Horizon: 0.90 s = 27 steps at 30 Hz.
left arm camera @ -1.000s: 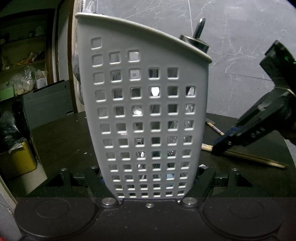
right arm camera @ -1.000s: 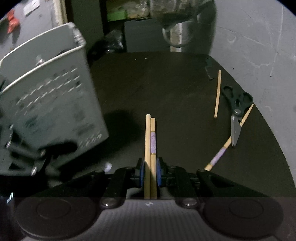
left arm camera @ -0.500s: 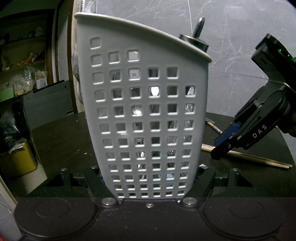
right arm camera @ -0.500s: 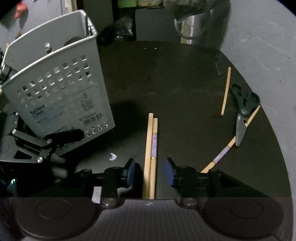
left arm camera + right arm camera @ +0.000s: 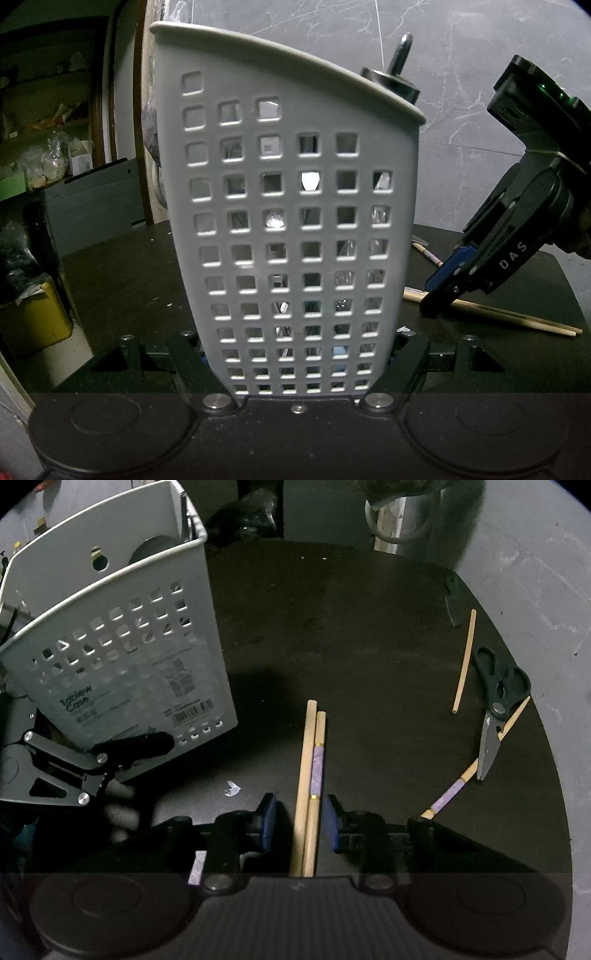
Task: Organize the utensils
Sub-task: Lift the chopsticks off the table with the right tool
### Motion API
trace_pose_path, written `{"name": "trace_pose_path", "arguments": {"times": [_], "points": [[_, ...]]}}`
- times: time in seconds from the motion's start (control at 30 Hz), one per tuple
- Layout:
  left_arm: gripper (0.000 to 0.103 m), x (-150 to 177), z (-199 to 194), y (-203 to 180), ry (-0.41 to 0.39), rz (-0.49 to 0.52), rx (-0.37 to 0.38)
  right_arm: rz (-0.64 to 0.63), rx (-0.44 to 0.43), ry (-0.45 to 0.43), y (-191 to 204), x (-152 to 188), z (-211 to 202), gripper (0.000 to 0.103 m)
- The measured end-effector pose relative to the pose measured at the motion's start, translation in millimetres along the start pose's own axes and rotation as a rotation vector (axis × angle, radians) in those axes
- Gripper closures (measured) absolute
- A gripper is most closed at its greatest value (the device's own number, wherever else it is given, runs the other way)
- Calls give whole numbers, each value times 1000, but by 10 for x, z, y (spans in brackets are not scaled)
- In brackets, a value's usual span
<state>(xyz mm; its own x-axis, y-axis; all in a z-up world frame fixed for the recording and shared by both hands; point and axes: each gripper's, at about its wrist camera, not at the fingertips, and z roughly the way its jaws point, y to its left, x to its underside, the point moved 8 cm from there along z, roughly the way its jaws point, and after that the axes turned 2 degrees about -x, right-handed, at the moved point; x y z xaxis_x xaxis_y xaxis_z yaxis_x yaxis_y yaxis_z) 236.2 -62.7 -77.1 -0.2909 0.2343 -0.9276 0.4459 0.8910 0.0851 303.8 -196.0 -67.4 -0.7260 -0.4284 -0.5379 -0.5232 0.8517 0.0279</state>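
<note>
Two chopsticks (image 5: 310,775) between closing right tongs (image 5: 300,821), two more chopsticks apart, one scissors (image 5: 495,709)

Grey perforated utensil caddy (image 5: 122,657) upright on dark table; chopstick pair (image 5: 312,760) flat beside it; scissors (image 5: 495,709) well apart.

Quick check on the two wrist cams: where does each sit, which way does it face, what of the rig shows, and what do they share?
Left wrist: on the left gripper, facing roughly level at the grey utensil basket it clamps; the right gripper shows at right.
Right wrist: on the right gripper, angled down at the dark table; its jaws are closing around a chopstick pair, not yet pressing.
Shared: basket, chopstick pair, each other's gripper.
</note>
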Motion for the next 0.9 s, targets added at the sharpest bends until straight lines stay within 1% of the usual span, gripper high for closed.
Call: {"name": "trace_pose_path", "arguments": {"times": [0.07,0.1,0.17,0.23,0.33,0.37,0.43,0.47,0.5,0.6,0.77,0.83,0.9], "points": [[28,0,-1,-2,0,-1,1,5,-1,8,-14,-10,-1,71],[28,1,2,-4,0,-1,1,8,1,11,-35,-22,2,63],[28,1,5,-4,1,-1,2,21,4,15,-52,-8,-7,53],[27,1,7,4,1,-3,3,32,-2,19,-72,14,-11,51],[28,2,10,6,1,-3,2,33,-3,19,-90,27,-9,50],[28,2,8,5,1,-3,2,25,-2,20,-85,23,-4,52],[28,2,6,4,1,-3,2,19,-2,19,-77,7,0,61],[28,3,5,2,1,-3,2,17,-3,15,-83,3,3,77],[28,3,5,1,1,-3,2,16,-6,10,-81,-6,2,87],[28,3,2,-3,1,-2,2,13,-6,5,-69,-8,6,87],[28,4,5,10,1,-5,1,17,-3,48,-77,-69,34,89],[28,5,6,9,1,-4,1,0,13,47,-59,-95,44,89],[28,6,4,11,1,-6,0,19,-1,37,-71,-96,50,89]]}}
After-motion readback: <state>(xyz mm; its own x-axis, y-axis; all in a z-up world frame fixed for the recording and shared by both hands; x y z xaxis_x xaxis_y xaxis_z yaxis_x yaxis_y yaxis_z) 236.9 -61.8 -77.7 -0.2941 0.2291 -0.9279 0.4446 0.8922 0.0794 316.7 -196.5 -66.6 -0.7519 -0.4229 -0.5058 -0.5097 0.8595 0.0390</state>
